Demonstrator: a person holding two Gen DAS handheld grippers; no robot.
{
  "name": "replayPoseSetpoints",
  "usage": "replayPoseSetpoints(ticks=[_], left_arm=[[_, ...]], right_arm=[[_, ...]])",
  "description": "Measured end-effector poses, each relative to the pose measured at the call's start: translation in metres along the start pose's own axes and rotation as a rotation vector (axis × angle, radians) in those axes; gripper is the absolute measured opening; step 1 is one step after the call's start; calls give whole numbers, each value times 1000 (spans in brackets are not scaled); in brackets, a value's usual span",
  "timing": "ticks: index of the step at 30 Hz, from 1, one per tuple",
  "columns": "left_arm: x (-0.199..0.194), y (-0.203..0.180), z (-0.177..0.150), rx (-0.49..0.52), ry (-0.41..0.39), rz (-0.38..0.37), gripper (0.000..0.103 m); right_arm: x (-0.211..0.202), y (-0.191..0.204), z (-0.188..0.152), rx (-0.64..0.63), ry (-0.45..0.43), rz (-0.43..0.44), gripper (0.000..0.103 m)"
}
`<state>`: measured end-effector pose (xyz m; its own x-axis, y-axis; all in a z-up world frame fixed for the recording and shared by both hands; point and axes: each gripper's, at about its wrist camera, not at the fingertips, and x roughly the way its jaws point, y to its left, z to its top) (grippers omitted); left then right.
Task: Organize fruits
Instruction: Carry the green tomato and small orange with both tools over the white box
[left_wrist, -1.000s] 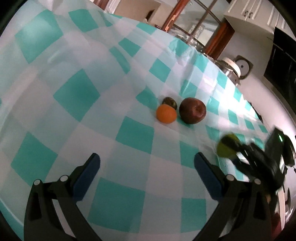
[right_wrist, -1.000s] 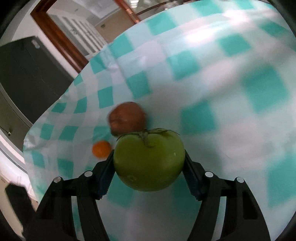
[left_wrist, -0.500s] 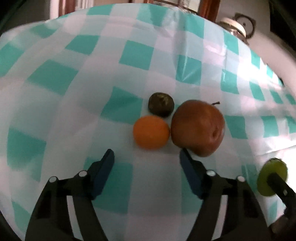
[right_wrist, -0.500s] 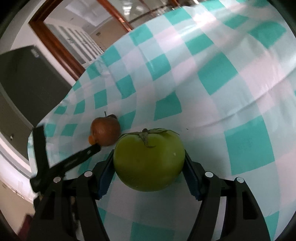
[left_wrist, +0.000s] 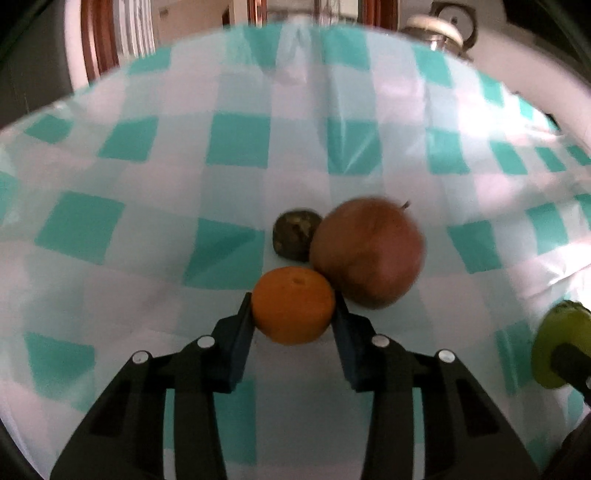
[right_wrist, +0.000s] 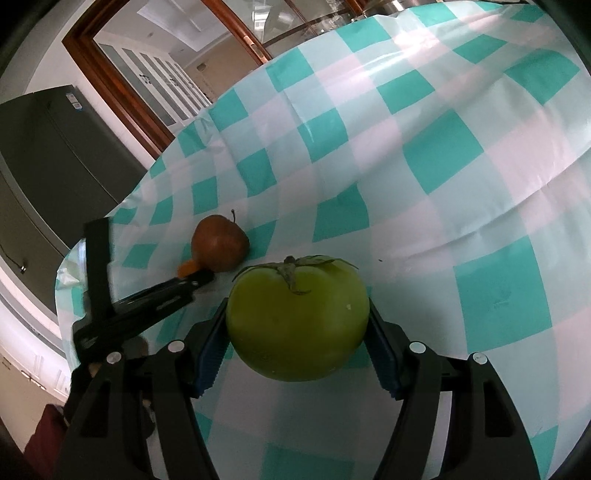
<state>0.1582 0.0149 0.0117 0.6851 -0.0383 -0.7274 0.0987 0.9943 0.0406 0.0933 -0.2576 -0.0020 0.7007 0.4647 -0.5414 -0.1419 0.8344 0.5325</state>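
Observation:
On the teal-and-white checked tablecloth (left_wrist: 236, 144) lie an orange (left_wrist: 293, 306), a brownish-red apple (left_wrist: 369, 253) touching it on the right, and a small dark fruit (left_wrist: 295, 232) behind them. My left gripper (left_wrist: 293, 301) is closing around the orange, and both pads meet its sides. My right gripper (right_wrist: 296, 306) is shut on a green tomato (right_wrist: 297, 319), stem up, held above the cloth. The tomato (left_wrist: 557, 343) also shows at the right edge of the left wrist view. From the right wrist view, the left gripper (right_wrist: 199, 278) reaches the orange (right_wrist: 186, 267) in front of the apple (right_wrist: 219, 243).
A metal kettle (left_wrist: 436, 31) stands beyond the table's far edge. A dark fridge (right_wrist: 44, 155) and a wooden door frame (right_wrist: 110, 81) are past the table's left side. The cloth has creases near the middle.
My left gripper moved in toward the fruit group and its jaws narrowed from wide apart to closing on the orange. The right gripper kept the tomato and stayed nearly still.

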Motion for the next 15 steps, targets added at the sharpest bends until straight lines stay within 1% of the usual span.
replayPoseSetpoints(ticks=[2,4,8,11,15], left_arm=[[-17,-3,-10,1,-29,-14,41],[-27,-5,-20,-2,-32,-33,41],[-36,-8,-34,-29,-15,-60,41],[-38,-19,-41,-40,1,-53,41],[-48,-20,-52,-63,19,-56,41]], right_arm=[[1,0,0,-2,1,0,67],[1,1,0,-5,1,0,67],[3,0,1,0,8,0,67],[5,1,2,2,15,-6,67],[8,1,2,4,28,-27,67]])
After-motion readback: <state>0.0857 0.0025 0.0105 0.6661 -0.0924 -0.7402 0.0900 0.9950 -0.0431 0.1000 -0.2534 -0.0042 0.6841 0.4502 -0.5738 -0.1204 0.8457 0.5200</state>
